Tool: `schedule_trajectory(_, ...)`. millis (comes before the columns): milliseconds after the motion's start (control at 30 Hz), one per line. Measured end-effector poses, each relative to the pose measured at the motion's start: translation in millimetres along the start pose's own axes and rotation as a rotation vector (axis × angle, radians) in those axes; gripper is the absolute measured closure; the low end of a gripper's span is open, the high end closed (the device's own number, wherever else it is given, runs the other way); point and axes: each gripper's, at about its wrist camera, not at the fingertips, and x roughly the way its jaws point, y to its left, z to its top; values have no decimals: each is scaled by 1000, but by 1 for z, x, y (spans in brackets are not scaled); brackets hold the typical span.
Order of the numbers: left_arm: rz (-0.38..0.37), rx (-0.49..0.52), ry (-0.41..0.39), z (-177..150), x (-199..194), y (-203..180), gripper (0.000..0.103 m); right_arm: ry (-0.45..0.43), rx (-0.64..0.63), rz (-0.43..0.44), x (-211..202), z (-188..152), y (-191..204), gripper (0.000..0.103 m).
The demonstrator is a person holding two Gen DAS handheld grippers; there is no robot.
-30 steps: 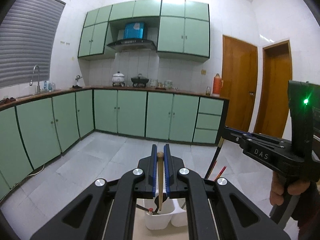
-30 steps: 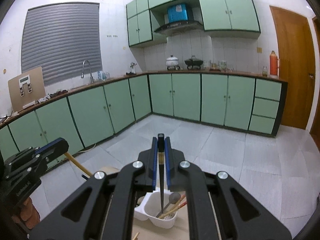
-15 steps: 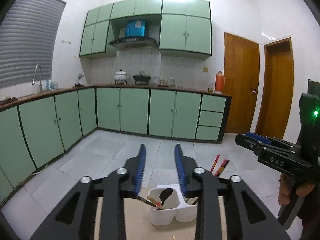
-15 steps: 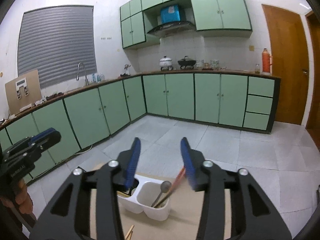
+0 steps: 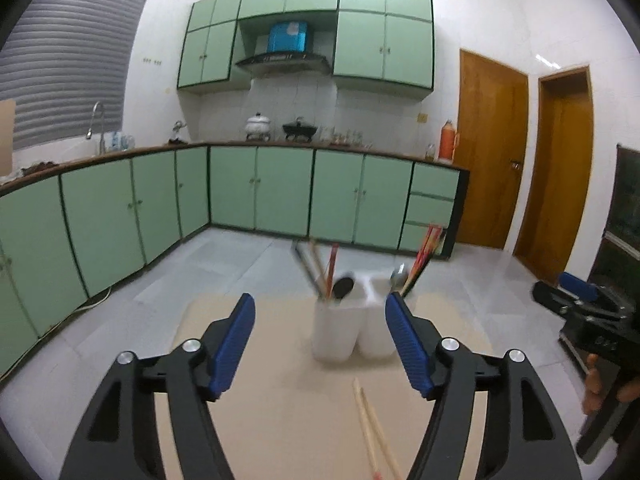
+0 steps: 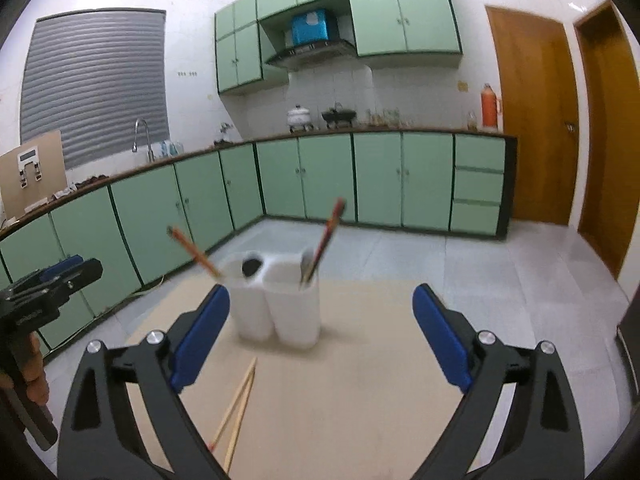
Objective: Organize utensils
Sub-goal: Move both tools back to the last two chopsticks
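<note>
Now both tools hang released, where a second ago each was clenched on a utensil above the holder. The left tool [image 5: 320, 328] has its blue pads spread wide with nothing between them; the wooden-handled utensil it gripped then is gone from its jaws. Seen from the left wrist, the white two-cup holder [image 5: 352, 332] stands at about 12 o'clock on the tan bench [image 5: 280, 420], further off than before. Its left cup holds chopsticks [image 5: 324, 268] and a dark spoon [image 5: 342, 286]; the right cup holds red chopsticks [image 5: 424, 256] leaning toward 1 o'clock. A loose pair of pale chopsticks [image 5: 372, 424] lies flat on the bench at 6 o'clock, well short of the holder. The right tool [image 5: 576, 304] shows at 3 o'clock, held by a hand.

From the right wrist, the right tool [image 6: 320, 332] is likewise wide apart and empty; the dark stick it clamped earlier has left it. The holder [image 6: 280, 308] sits at 11 o'clock, and the loose pair [image 6: 238, 404] lies at 7 o'clock. The left tool [image 6: 52, 284] is at 9 o'clock.
</note>
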Motion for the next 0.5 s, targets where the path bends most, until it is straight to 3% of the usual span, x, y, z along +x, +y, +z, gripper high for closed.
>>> schedule_trajectory(267,34,41,152,-89,-10,-1,35,131,29,12,-12,-80,18,13)
schedule_trajectory(433,27,30,216,-134,-17,-6,35,155,12,31,-19,-113,41,13)
schedule_trajectory(500,26,40,226,-148,-19,-9,35,153,-13,40,-22,-125,52,20)
